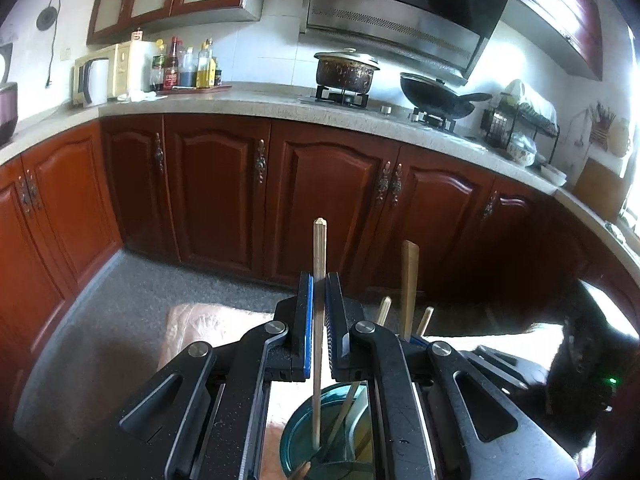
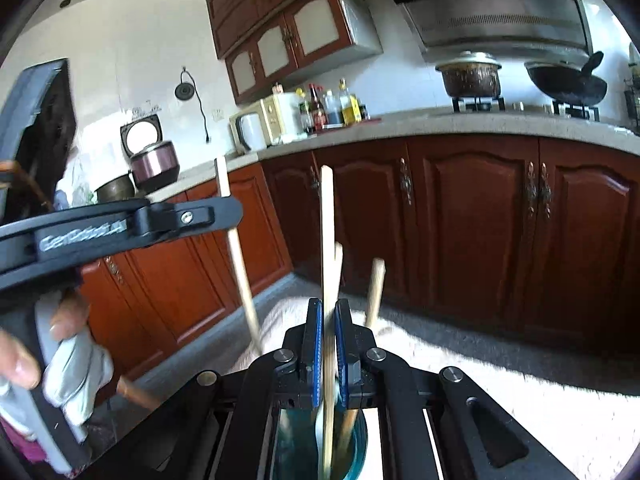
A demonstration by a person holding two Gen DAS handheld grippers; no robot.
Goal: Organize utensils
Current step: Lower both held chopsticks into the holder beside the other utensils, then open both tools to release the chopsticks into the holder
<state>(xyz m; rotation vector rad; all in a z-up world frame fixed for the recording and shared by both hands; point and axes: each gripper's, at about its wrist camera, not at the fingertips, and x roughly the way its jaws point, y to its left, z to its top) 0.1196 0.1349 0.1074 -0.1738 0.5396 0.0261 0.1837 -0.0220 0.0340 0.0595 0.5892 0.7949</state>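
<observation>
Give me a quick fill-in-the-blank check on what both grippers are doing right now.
1. The left gripper is shut on a wooden ____.
2. That stick's lower end sits inside the teal ____.
3. The right gripper is ____ on another chopstick.
4. On the stove, the wok sits beside a lidded ____.

Missing: chopstick; cup; shut; pot

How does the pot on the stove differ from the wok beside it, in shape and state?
The pot is tall and straight-walled, while the wok is shallow and wide. The pot is brown and speckled; the wok is black. The wok has a long handle sticking out; the pot shows none like it. Both sit on burners under the range hood, each with a lid on.
</observation>
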